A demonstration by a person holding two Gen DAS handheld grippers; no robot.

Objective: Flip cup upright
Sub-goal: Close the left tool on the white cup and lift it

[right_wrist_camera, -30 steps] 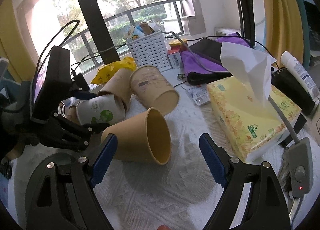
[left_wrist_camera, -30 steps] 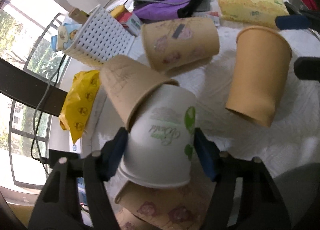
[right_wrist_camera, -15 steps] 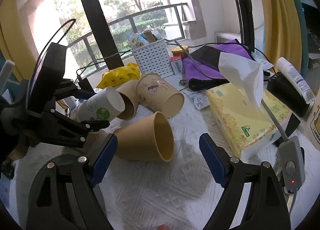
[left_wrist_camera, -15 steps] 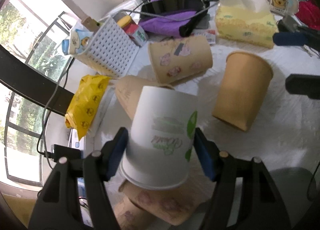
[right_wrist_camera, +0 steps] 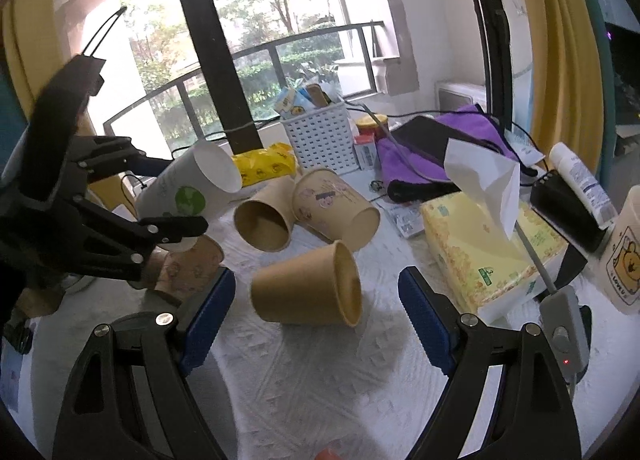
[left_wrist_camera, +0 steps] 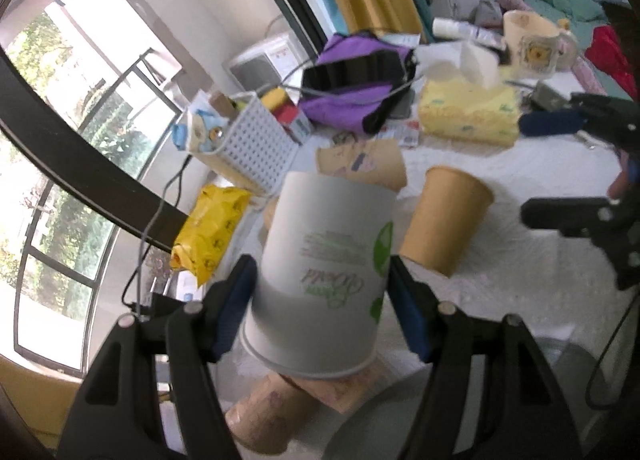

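Observation:
My left gripper [left_wrist_camera: 320, 308] is shut on a white paper cup [left_wrist_camera: 324, 276] with green print and holds it in the air above the table, rim toward me. In the right wrist view the same white cup [right_wrist_camera: 188, 188] is tilted, its mouth up and to the right, in the left gripper [right_wrist_camera: 160, 196]. My right gripper [right_wrist_camera: 312, 308] is open and empty, just in front of a plain brown cup [right_wrist_camera: 308, 292] lying on its side, also in the left wrist view [left_wrist_camera: 444, 228]. Two more brown cups [right_wrist_camera: 264, 216] [right_wrist_camera: 336, 212] lie on their sides behind it.
A yellow tissue box [right_wrist_camera: 480, 248] stands to the right, a white basket [right_wrist_camera: 320, 136] and a purple bag [right_wrist_camera: 440, 144] at the back, a yellow packet [right_wrist_camera: 264, 164] by the window. Patterned cups [right_wrist_camera: 188, 268] lie under the left gripper. A white cloth [right_wrist_camera: 320, 372] covers the table.
My left gripper has lifted the white cup off the pile and tilted it upward. The right gripper has stayed open and drawn a little back from the plain brown cup.

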